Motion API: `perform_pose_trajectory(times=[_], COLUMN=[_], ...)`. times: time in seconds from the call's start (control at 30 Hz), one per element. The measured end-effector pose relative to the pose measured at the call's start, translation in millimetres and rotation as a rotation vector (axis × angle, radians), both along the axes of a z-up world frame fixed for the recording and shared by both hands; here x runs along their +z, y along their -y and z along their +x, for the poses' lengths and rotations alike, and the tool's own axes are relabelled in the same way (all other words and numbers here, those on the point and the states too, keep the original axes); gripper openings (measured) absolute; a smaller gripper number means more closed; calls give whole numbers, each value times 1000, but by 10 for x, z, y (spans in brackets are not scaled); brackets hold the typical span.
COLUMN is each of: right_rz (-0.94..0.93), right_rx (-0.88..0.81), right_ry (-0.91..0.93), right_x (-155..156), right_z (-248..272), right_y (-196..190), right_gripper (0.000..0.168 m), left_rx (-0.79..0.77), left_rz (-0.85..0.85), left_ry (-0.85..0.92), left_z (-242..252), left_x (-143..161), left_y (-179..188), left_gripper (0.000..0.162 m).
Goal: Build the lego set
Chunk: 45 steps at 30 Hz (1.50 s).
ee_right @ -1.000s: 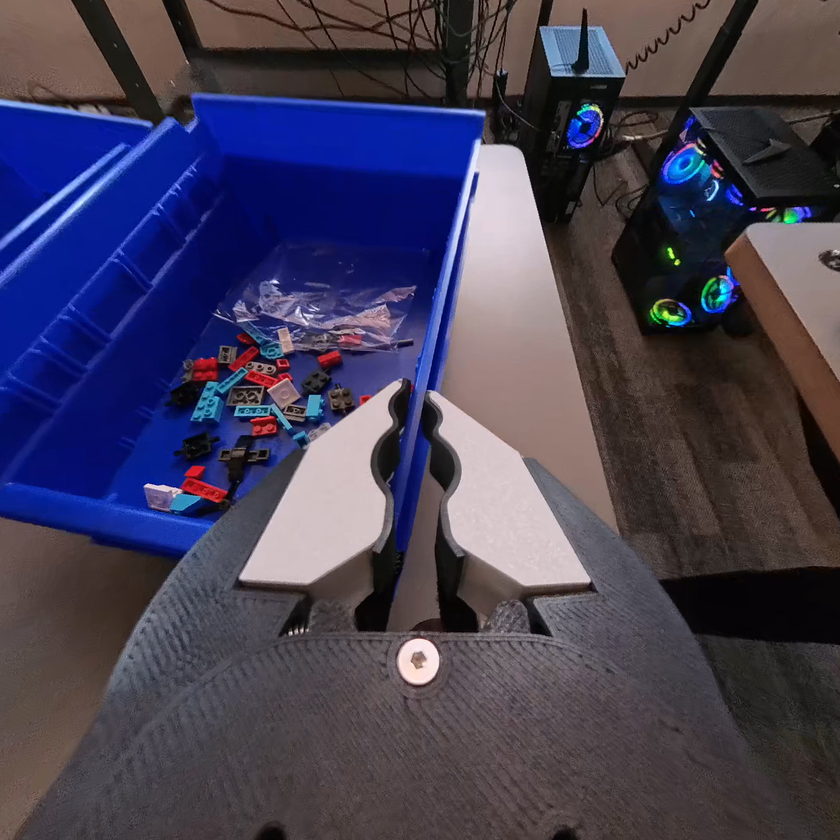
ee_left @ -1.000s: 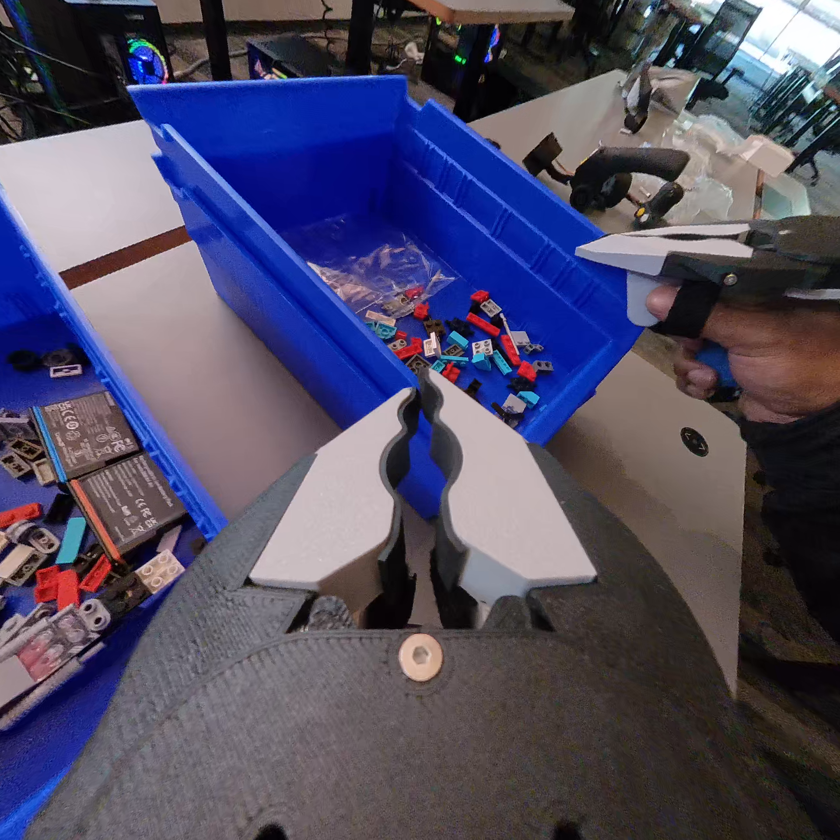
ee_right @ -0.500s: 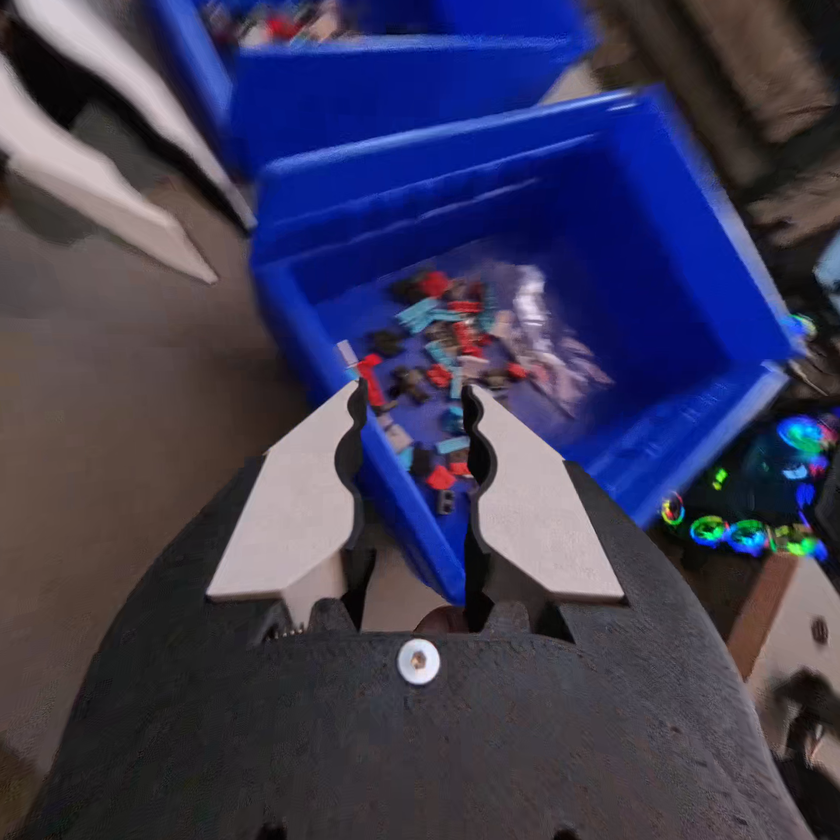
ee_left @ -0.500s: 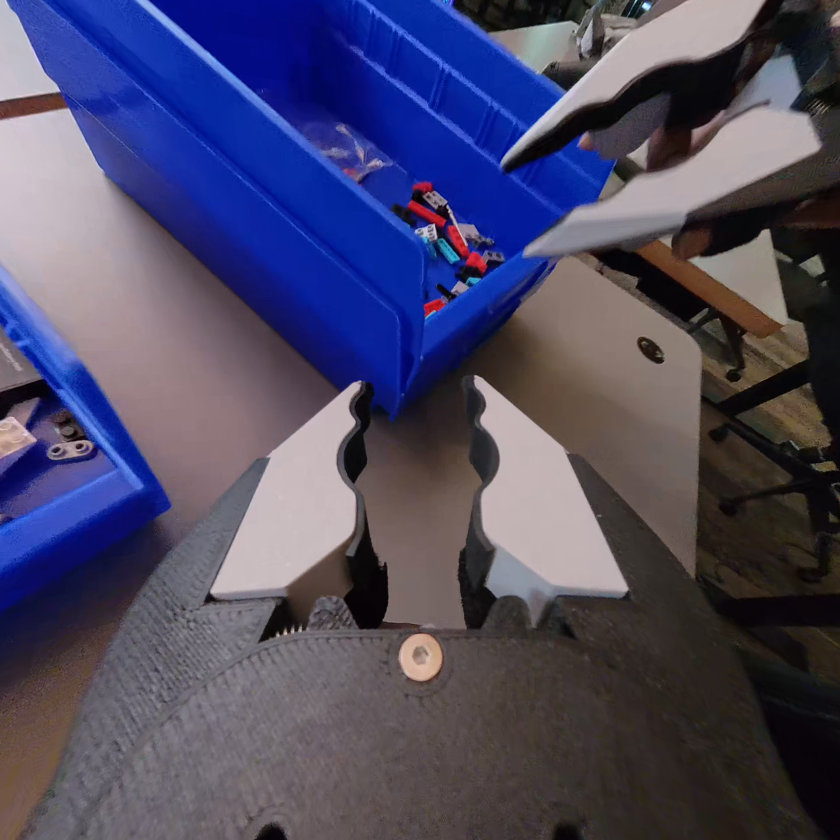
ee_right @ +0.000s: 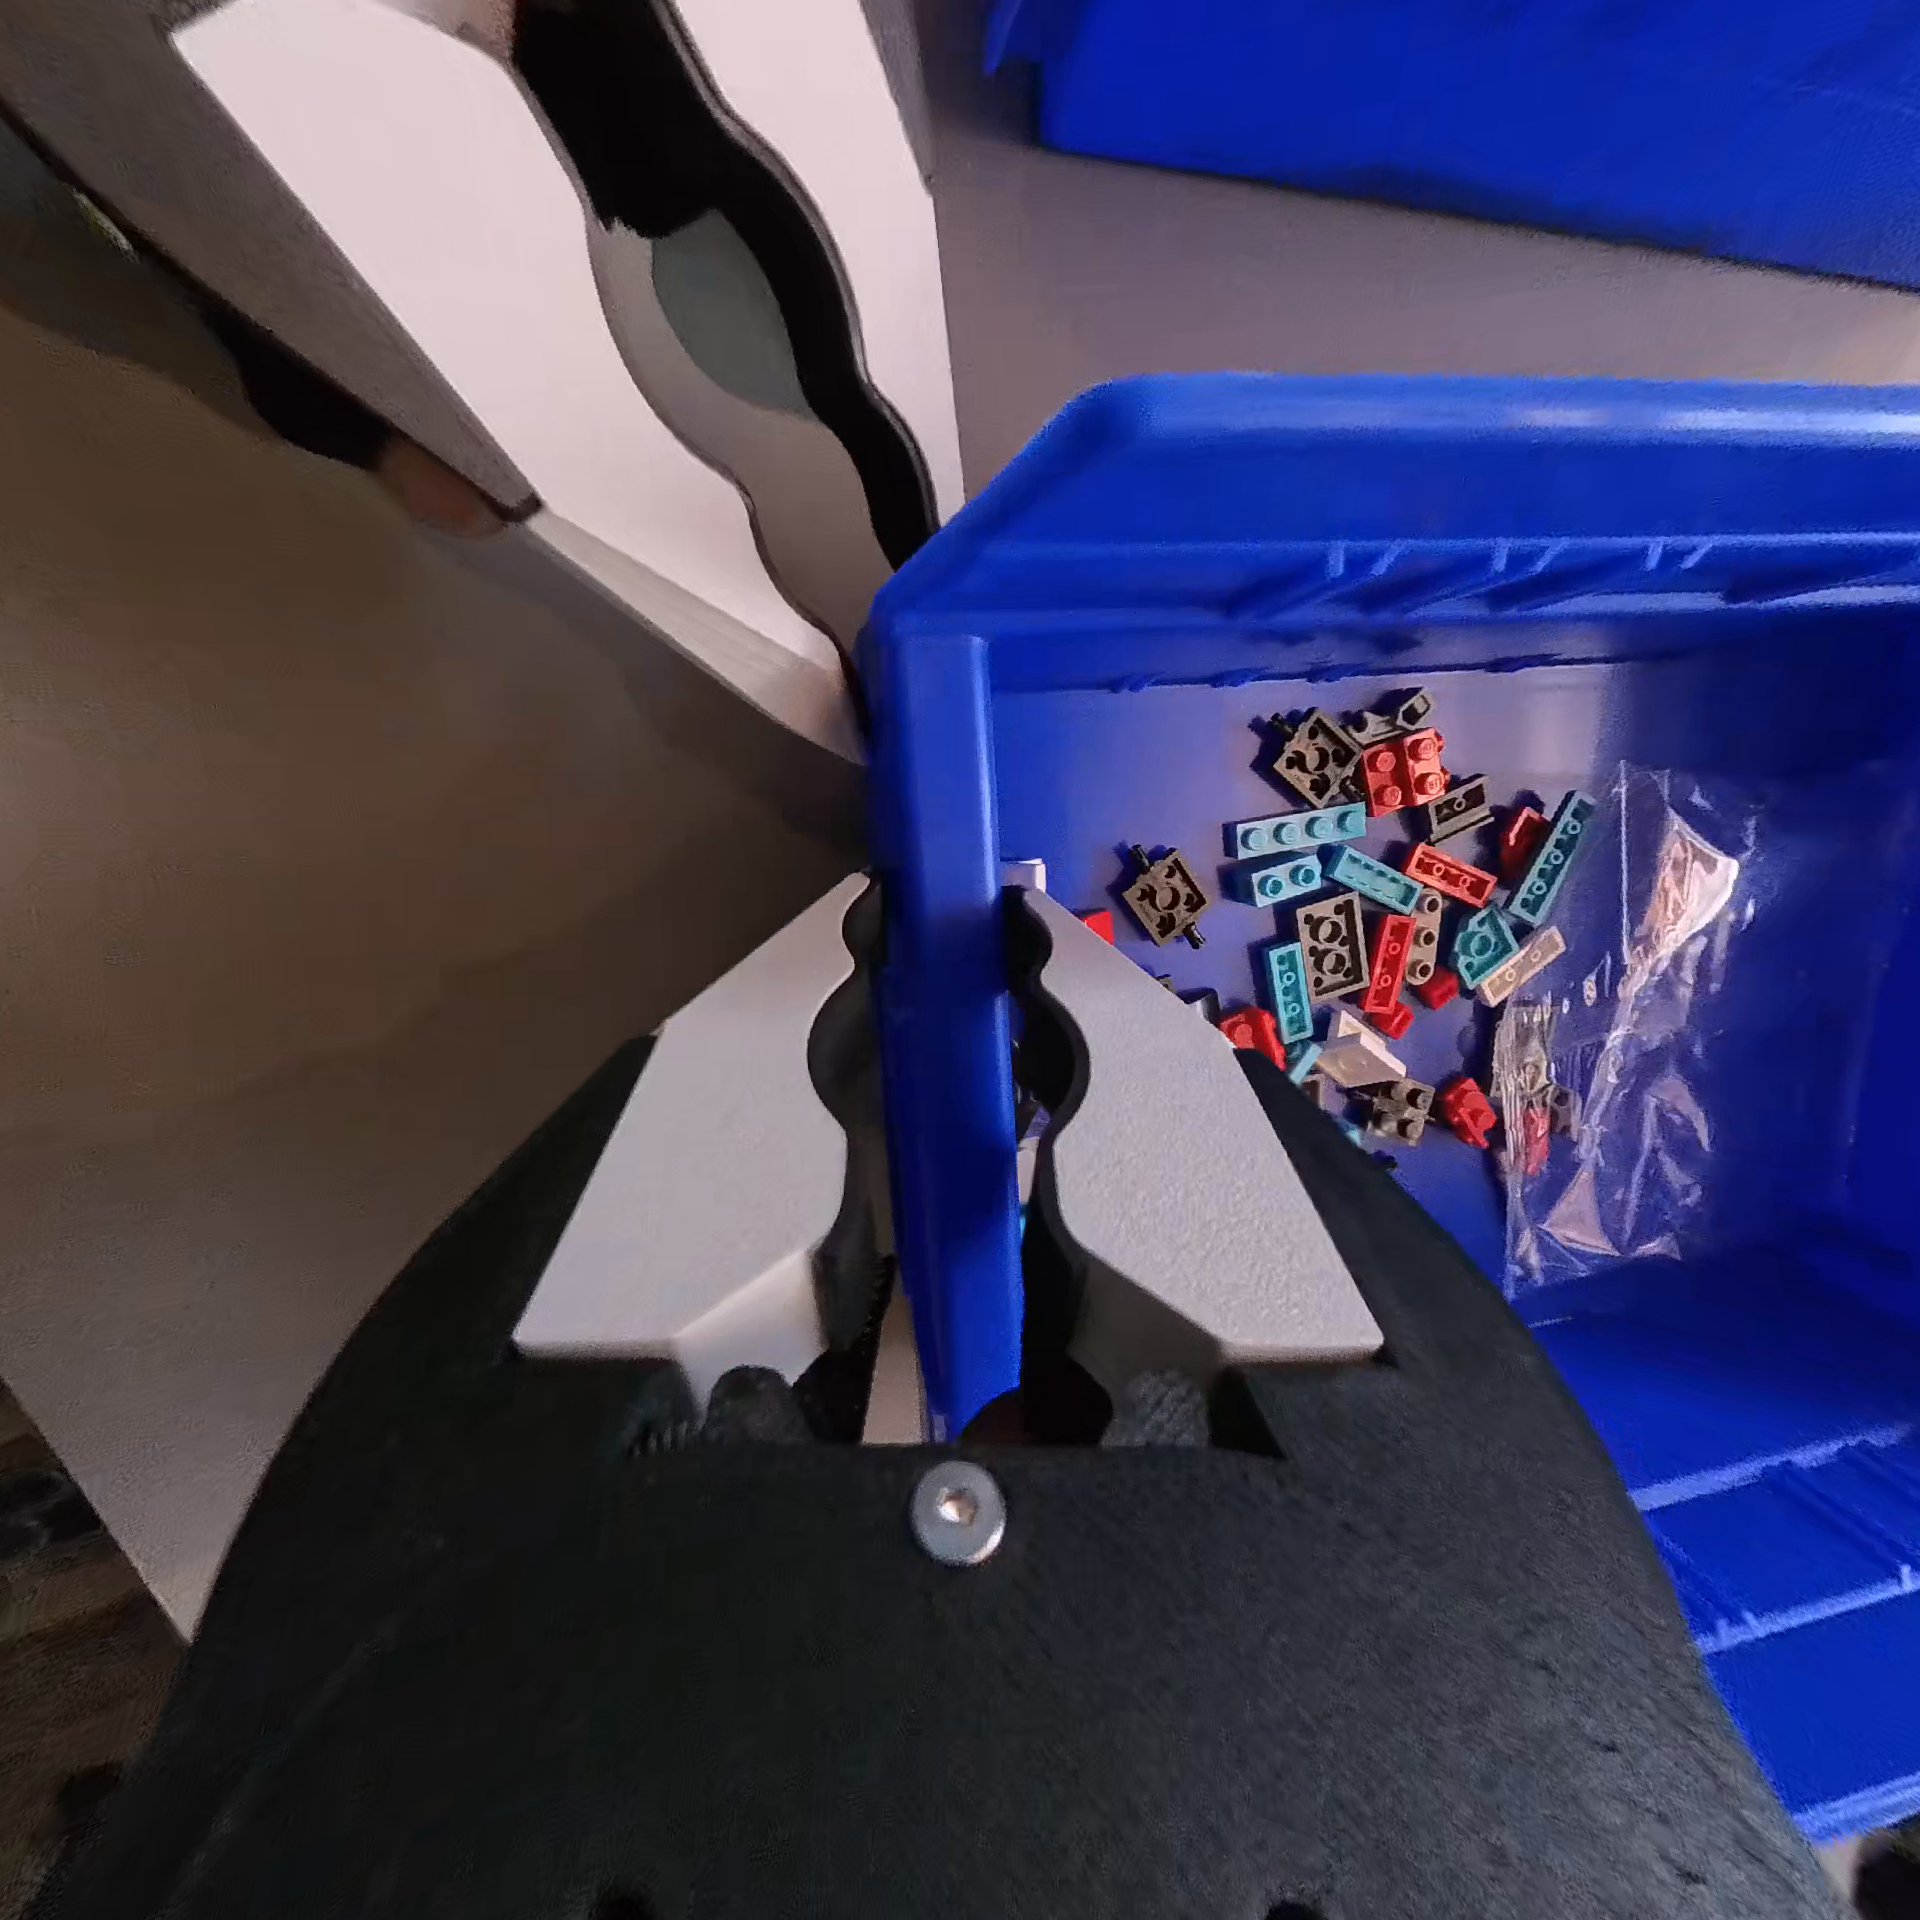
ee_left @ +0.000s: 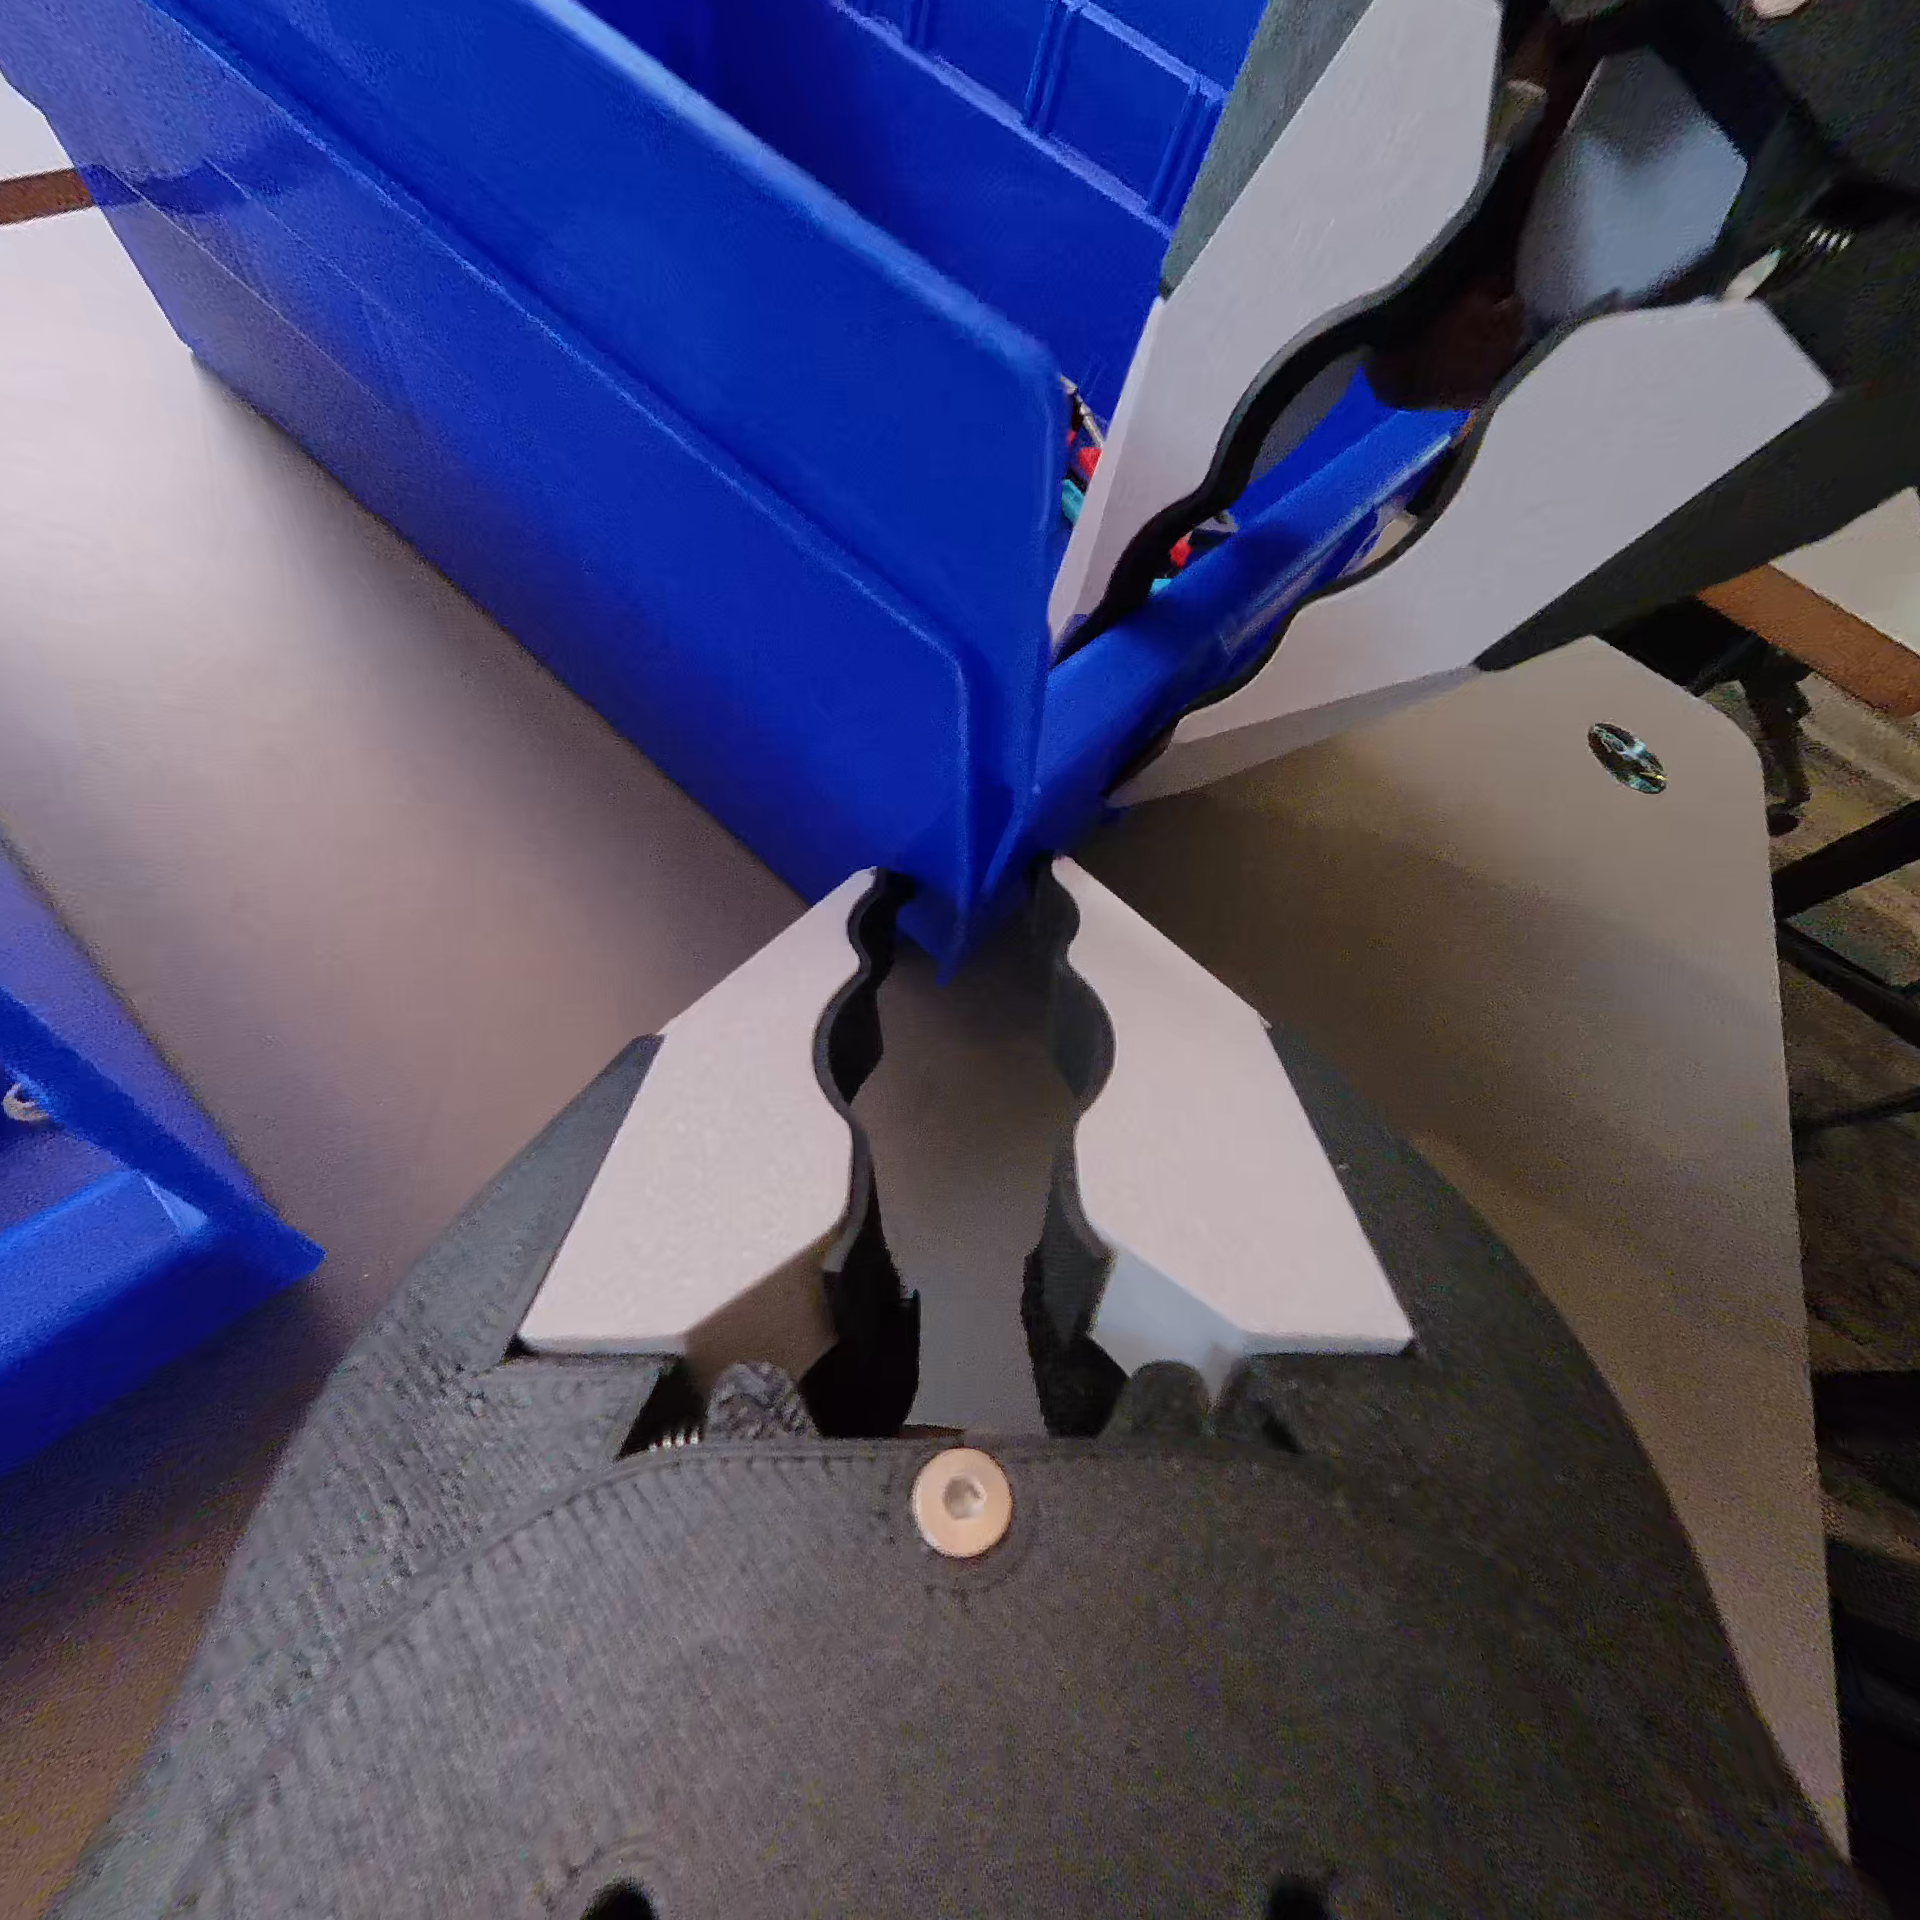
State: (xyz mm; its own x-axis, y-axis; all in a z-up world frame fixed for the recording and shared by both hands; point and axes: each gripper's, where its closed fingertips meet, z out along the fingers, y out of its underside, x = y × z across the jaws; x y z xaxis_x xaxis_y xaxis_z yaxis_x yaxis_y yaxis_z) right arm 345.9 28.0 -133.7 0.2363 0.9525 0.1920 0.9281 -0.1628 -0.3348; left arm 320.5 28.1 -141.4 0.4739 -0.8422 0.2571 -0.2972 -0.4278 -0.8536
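Observation:
A blue bin (ee_left: 623, 520) stands on the grey table (ee_left: 312, 831). It holds several small red, teal, grey and black lego pieces (ee_right: 1382, 914) and a clear plastic bag (ee_right: 1642, 1039). My left gripper (ee_left: 961, 894) is closed on the bin's near bottom corner, and also shows in the right wrist view (ee_right: 862, 644). My right gripper (ee_right: 940, 894) is shut on the bin's front wall (ee_right: 940, 1039), one finger inside and one outside. It appears in the left wrist view (ee_left: 1101, 717) straddling that wall. Most pieces are hidden in the left wrist view.
A second blue bin (ee_left: 104, 1247) stands to the left, and also shows at the top of the right wrist view (ee_right: 1455, 104). The table's rounded corner and edge (ee_left: 1766, 1039) lie close on the right, with floor and chair legs beyond.
Both grippers have moved in to the bin's near end. They opened half a second ago and have now closed, the left on its corner and the right on its front wall.

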Motion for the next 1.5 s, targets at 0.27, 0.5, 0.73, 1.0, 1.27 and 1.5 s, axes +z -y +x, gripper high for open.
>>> perform_pose_trajectory(times=[0.27,0.5,0.73,1.0,1.27,1.5], right_rz=[-26,-15,-31,-33,-28,3], right_rx=[-50,-35,-30,-34,-20,-41], right_ry=[-93,-49,-15,23,58,30], right_x=[64,81,152,157,291,447], right_z=[-46,-76,-70,-56,-147,-140], right_y=[-11,-30,-33,-42,-33,6], right_gripper=[20,20,20,20,22,24], left_rx=[-25,-27,-15,-10,7,8], left_rz=[6,14,15,-3,-18,-36], left_ry=[40,28,28,34,43,54], left_z=[-39,-82,-97,-96,-112,-114], left_x=[16,0,-8,-13,-12,-14], left_y=[-18,-29,-36,-46,-81,-80], left_gripper=[24,20,18,18,18,18])
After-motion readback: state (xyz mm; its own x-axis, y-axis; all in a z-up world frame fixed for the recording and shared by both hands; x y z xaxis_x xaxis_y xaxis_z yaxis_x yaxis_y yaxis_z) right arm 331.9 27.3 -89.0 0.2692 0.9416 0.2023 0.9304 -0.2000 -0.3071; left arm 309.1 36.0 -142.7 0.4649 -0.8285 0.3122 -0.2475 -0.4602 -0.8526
